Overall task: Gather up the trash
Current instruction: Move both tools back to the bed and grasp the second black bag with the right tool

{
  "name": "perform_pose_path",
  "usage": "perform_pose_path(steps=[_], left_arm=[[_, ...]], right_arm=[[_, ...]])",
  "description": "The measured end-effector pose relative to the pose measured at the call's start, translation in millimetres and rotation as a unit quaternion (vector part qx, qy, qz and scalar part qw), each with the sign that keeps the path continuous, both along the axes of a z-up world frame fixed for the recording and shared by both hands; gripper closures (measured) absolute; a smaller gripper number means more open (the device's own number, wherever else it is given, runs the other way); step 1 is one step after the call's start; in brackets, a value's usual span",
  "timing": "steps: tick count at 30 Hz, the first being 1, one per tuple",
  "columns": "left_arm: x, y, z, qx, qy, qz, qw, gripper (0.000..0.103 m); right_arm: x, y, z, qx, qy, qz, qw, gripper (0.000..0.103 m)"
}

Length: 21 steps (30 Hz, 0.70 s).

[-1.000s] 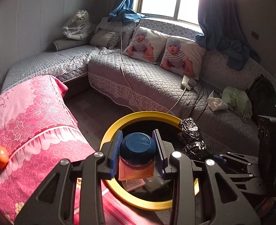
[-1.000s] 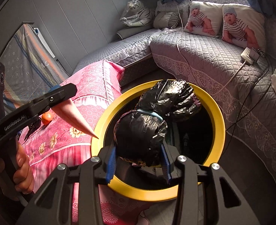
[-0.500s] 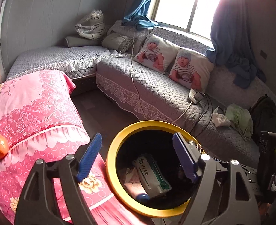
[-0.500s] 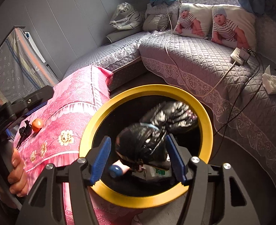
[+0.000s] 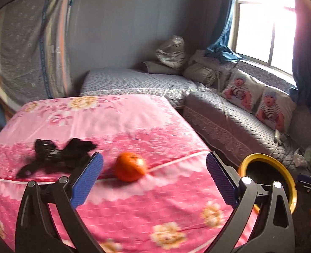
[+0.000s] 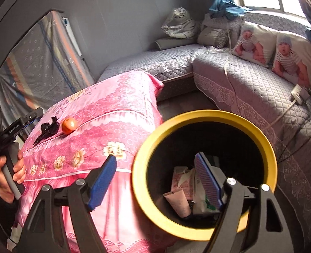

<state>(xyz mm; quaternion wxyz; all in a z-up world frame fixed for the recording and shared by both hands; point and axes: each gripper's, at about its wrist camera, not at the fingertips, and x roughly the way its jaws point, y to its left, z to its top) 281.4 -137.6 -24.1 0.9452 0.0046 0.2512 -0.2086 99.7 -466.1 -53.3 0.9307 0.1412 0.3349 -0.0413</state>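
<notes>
The orange [image 5: 130, 169] and the crumpled black scrap [image 5: 56, 155] lay side by side on the pink cloth [image 5: 147, 126], well apart from the yellow-rimmed bin [image 6: 204, 117], so my best move was to square my left gripper [image 5: 153, 178] on one piece and close only once it sat between the pads. Both my pairs of jaws were opening and held nothing, my right gripper [image 6: 157, 181] empty over the bin. The bin held a pink tube [image 6: 177, 202] and crumpled packets [image 6: 199, 198].
</notes>
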Motion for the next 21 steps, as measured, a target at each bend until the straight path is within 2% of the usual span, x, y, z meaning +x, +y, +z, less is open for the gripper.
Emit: perform_pose_path(steps=[4, 7, 11, 14, 17, 19, 21], left_arm=[[11.3, 84.6, 13.6, 0.002, -0.025, 0.074, 0.9969, 0.009], [11.5, 152.4, 28.6, -0.032, -0.041, 0.133, 0.9898, 0.009], [1.0, 225.8, 49.3, -0.065, -0.063, 0.199, 0.9757, 0.009], [-11.8, 272.4, 60.9, -0.084, -0.080, 0.241, 0.9636, 0.009], [-28.4, 309.5, 69.1, -0.109, -0.095, 0.264, 0.9537, 0.009], [-40.3, 326.5, 72.0, -0.116, -0.105, 0.275, 0.9486, 0.009], [-46.1, 336.1, 69.3, -0.108, -0.104, 0.279, 0.9484, 0.009]], right_arm=[[38.4, 51.4, 13.3, -0.026, 0.001, 0.075, 0.997, 0.030], [75.0, 99.8, 20.5, -0.050, 0.004, 0.136, 0.989, 0.030], [131.5, 177.2, 26.9, -0.081, 0.013, 0.235, 0.969, 0.030], [182.1, 233.1, 26.9, -0.078, 0.035, 0.297, 0.951, 0.030], [232.9, 274.3, 17.9, -0.069, 0.065, 0.313, 0.945, 0.030], [265.1, 292.7, 9.2, -0.053, 0.085, 0.306, 0.947, 0.030], [294.2, 304.3, -1.2, -0.046, 0.102, 0.283, 0.952, 0.030]])
